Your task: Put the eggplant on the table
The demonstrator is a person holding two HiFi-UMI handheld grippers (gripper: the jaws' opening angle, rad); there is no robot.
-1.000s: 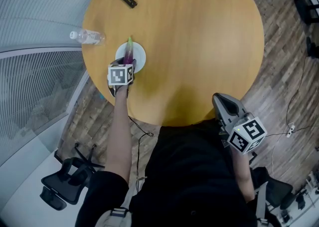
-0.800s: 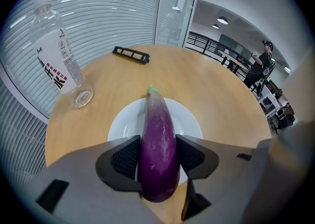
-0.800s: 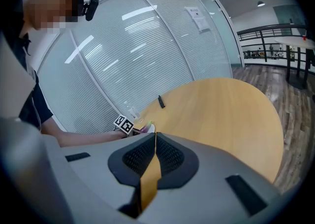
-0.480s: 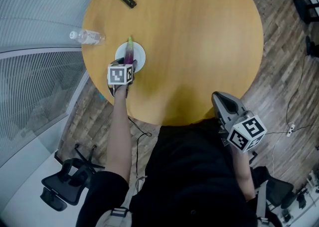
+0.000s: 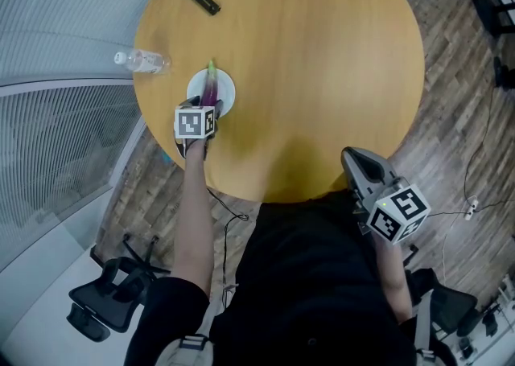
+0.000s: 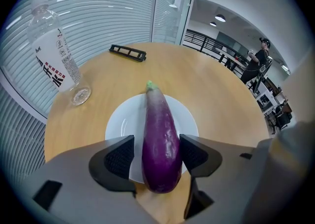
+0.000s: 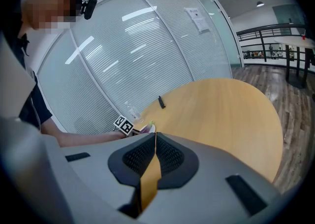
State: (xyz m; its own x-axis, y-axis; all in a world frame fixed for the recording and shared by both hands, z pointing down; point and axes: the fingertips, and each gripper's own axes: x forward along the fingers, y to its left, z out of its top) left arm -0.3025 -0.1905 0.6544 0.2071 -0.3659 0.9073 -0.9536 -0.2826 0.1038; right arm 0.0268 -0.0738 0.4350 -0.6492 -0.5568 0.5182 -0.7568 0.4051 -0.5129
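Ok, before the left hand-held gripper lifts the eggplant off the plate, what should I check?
1. Eggplant between the left hand-held gripper jaws: ok.
2. Jaws clamped on it: not ok, a gap shows beside one pad.
3. Eggplant resting on the plate: ok.
4. Bare table beside the plate for set-down: ok.
5. Bottle apart from the plate: ok.
6. Right hand-held gripper shut, empty, away from the plate: ok.

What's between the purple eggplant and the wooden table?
A white plate. The eggplant lies on it, and the plate sits on the table. The left gripper view shows this best.
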